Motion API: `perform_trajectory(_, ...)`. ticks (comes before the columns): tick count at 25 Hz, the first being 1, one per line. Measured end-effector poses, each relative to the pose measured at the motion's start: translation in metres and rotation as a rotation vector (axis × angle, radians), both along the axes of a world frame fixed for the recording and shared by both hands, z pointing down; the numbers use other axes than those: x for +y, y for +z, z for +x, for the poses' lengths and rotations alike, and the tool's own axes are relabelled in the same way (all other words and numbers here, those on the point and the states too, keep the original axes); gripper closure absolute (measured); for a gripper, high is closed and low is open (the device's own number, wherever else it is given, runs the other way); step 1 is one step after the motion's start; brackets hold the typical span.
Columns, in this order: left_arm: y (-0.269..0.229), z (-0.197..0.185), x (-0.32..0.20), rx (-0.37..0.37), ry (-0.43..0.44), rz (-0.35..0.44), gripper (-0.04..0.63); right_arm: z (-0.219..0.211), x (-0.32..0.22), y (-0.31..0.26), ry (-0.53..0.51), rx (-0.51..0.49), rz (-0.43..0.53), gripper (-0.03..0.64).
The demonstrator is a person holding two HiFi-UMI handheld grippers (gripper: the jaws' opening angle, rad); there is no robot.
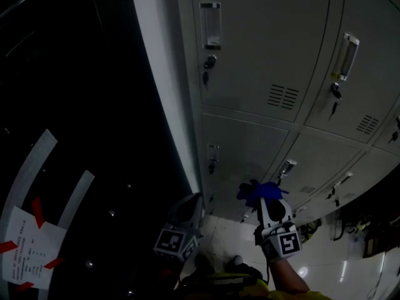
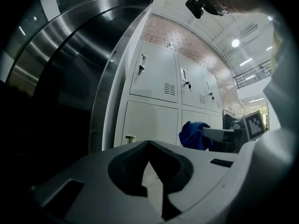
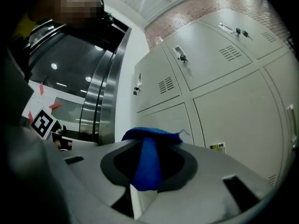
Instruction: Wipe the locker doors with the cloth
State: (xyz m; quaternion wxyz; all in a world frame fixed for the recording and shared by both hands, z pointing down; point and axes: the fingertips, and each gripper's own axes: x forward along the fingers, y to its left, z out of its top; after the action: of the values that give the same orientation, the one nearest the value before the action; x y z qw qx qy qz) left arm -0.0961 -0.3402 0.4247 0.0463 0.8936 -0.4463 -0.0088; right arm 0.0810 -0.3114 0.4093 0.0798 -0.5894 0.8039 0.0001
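Right gripper (image 1: 267, 200), at five o'clock in the head view, has its two jaws clamped on a bunched blue cloth (image 1: 260, 191). The cloth sticks out past the tips toward a lower door of the pale grey metal lockers (image 1: 262, 49); whether it touches the door is unclear. Left gripper (image 1: 191, 205), at six o'clock just beside it, has its jaws together on nothing. A white paper sheet taped with red (image 1: 31, 250) sits at eight o'clock.

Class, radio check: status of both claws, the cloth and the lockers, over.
Left claw shut, empty. Right claw shut on blue cloth. Cloth looks short of locker doors. Path clear.
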Motion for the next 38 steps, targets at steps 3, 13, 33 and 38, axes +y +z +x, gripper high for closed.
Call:
perform_trajectory(3,0.001,-0.005,0.011,-0.025,0.047,-0.015,0.595,-0.010,0.011,-0.003,-0.001,-0.023,-0.006,0.520)
perform_trajectory(13,-0.042,0.006,0.108,-0.003,0.068,0.045,0.594,-0.002,0.119,-0.027,-0.022,-0.071,0.057,0.518)
perform_trajectory(33,-0.057,0.179,0.428,0.052,0.137,0.116,0.586,0.199,0.444,-0.033,0.087,-0.100,0.092,0.520)
perform_trajectory(38,-0.057,0.180,0.447,0.049,0.196,0.121,0.583,0.198,0.468,-0.028,0.116,-0.107,0.081,0.520)
